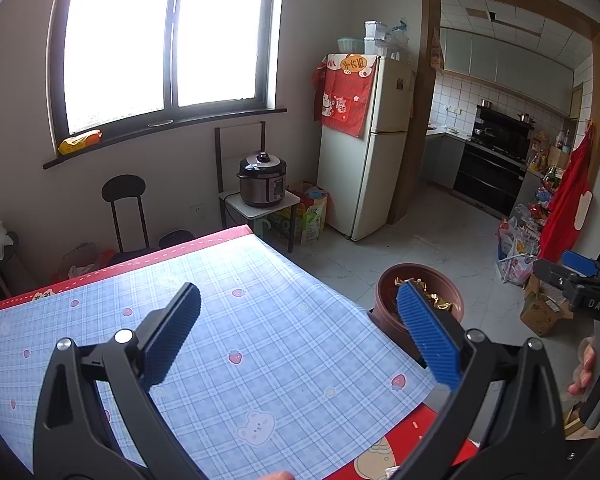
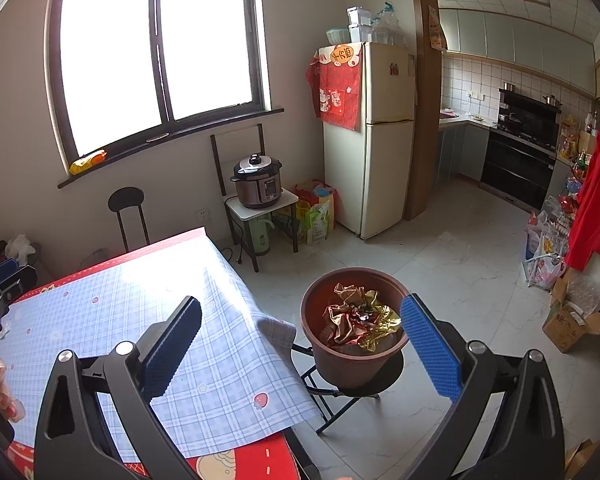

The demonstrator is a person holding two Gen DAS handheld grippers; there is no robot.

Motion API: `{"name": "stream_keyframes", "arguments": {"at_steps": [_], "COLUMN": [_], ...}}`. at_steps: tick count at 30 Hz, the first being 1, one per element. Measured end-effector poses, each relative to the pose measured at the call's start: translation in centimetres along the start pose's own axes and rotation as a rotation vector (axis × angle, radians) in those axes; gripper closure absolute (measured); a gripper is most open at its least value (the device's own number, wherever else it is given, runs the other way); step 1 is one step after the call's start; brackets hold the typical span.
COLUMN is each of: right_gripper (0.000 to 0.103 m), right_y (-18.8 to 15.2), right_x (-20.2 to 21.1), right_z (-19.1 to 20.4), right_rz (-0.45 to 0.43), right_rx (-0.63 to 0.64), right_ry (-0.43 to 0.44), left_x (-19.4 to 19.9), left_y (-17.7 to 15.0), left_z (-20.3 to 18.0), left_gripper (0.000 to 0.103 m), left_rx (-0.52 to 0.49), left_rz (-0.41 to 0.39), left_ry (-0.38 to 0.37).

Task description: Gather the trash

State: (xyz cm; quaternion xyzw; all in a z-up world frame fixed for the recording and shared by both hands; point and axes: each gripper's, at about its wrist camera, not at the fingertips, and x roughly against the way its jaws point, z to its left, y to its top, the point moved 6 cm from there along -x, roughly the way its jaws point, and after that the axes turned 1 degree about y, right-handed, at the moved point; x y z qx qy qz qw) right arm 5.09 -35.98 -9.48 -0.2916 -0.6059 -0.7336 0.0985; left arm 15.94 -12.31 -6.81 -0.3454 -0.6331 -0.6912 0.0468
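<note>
Kitchen, plaid tablecloth (image 1: 236, 320), L gripper (image 1: 300, 332) & R gripper (image 2: 300, 340) fingers wide apart, empty, crumpled wrappers (image 2: 358, 314) in bin (image 2: 340, 364)

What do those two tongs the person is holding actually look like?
Both tongs, left and right, match: black plastic arms shaped like an open V, silver round bolts at the joints, and flat blue ribbed pads on the fingers. White letters "DAS" mark the right one's body. No cables or sleeves show.

Tablecloth (image 2: 204, 360): smooth, slightly glossy plastic sheet. Bin (image 2: 352, 360): matt brown plastic. Wrappers (image 2: 360, 316): crinkled shiny foil. Gripper pads (image 2: 430, 348): ribbed blue rubber. Floor (image 2: 440, 256): glossy tile.
</note>
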Motion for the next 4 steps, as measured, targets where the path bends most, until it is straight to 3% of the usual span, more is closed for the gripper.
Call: {"name": "stream_keyframes", "arguments": {"at_steps": [4], "right_gripper": [0.005], "right_y": [0.12], "right_x": [-0.49], "right_z": [-0.69], "right_rz": [0.009], "right_rx": [-0.003], "right_ry": [0.01], "left_x": [-0.21], "left_y": [-0.11], "left_z": [-0.44], "left_gripper": [0.006], "left_rx": [0.002], "left_rz": [0.011], "left_ry": [0.019]}}
